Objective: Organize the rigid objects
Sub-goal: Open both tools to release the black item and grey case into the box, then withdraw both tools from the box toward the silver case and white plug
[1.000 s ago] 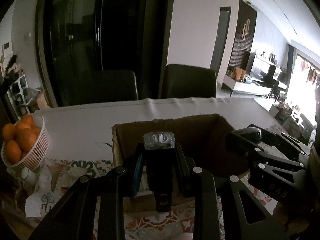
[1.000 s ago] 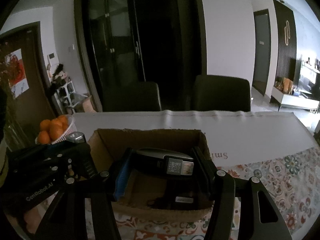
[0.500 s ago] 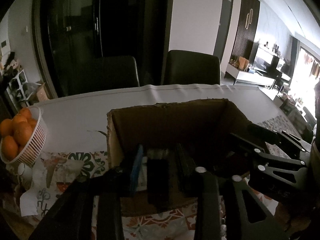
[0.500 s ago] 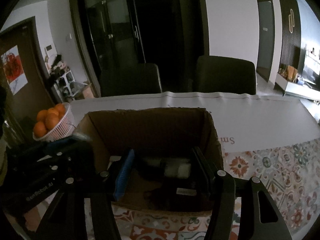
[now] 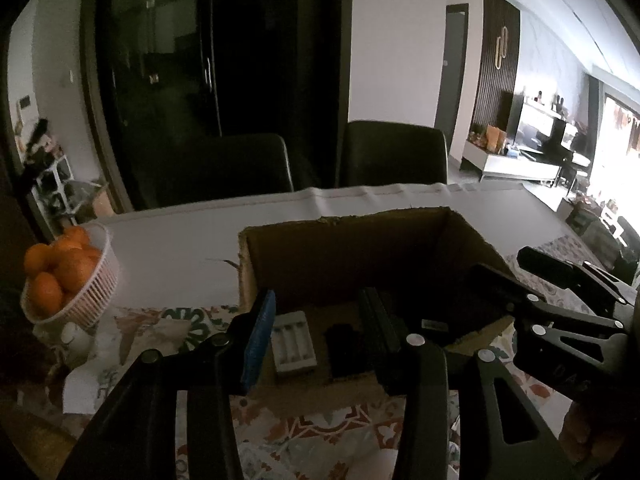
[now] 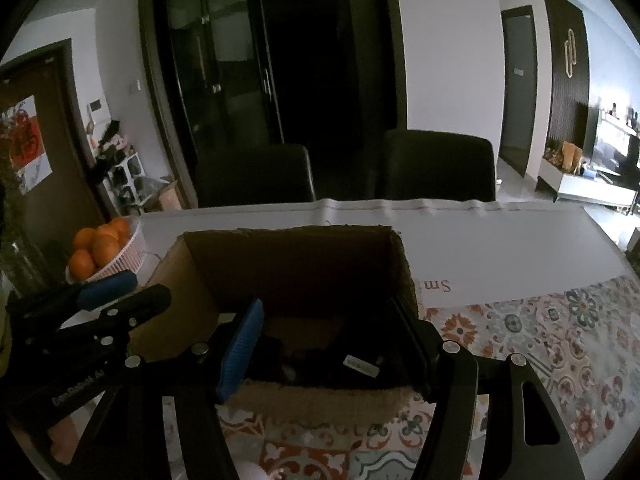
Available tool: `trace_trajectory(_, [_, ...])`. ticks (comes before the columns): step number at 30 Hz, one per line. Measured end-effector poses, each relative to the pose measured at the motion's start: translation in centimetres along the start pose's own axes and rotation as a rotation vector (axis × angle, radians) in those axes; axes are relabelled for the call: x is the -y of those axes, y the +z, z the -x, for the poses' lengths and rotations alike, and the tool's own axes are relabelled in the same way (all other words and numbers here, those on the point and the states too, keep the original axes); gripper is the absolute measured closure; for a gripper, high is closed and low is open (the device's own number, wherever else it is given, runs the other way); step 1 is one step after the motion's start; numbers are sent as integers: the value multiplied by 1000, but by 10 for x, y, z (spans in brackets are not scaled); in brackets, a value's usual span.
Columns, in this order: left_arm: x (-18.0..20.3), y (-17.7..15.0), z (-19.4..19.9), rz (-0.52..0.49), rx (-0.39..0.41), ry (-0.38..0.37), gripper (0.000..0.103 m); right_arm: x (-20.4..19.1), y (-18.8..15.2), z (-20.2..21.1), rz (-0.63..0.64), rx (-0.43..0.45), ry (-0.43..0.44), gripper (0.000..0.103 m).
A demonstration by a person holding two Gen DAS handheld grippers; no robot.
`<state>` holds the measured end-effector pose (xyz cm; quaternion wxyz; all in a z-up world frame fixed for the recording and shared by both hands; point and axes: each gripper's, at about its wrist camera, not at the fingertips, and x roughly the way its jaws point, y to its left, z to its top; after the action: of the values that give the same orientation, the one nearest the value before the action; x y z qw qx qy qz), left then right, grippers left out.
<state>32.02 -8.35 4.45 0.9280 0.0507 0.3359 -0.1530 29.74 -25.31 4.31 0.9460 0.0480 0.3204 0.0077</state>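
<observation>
Left hand-held gripper (image 5: 316,320): jaws wide, empty, over cardboard box (image 5: 344,256); right hand-held gripper (image 6: 326,334): jaws wide, empty, same box

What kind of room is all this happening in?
Most likely a home's dining area, open to a living room. A cloth-covered table has two dark chairs behind it, a basket of oranges sits on it, and a low TV cabinet shows beyond.

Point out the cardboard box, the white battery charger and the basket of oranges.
cardboard box (image 6: 296,264): right wrist view, inner face of far wall.
white battery charger (image 5: 293,343): left wrist view, middle of its slotted top.
basket of oranges (image 5: 94,294): left wrist view, white ribbed side wall.
</observation>
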Motion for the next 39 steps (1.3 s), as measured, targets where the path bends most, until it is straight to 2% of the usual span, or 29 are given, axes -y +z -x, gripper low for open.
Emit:
trace_trajectory(11, [5,-24,49,-28,68,34,56,-7,-19,49,-4,83,-21,37])
trace_trajectory(17, [3,-43,72,-26,95,48,51,-17,-34,74,30,121,-36,32])
trace_trajectory(25, [4,-65,103,-33,134,84,36,-28,-52,100,47,151,-35,24])
trace_trajectory(30, [6,-79,119,-39,157,116,19,-32,-66,112,48,160,-34,18])
trace_trajectory(39, [7,-107,133,-33,155,135,10,-39,-91,127,65,156,-40,17])
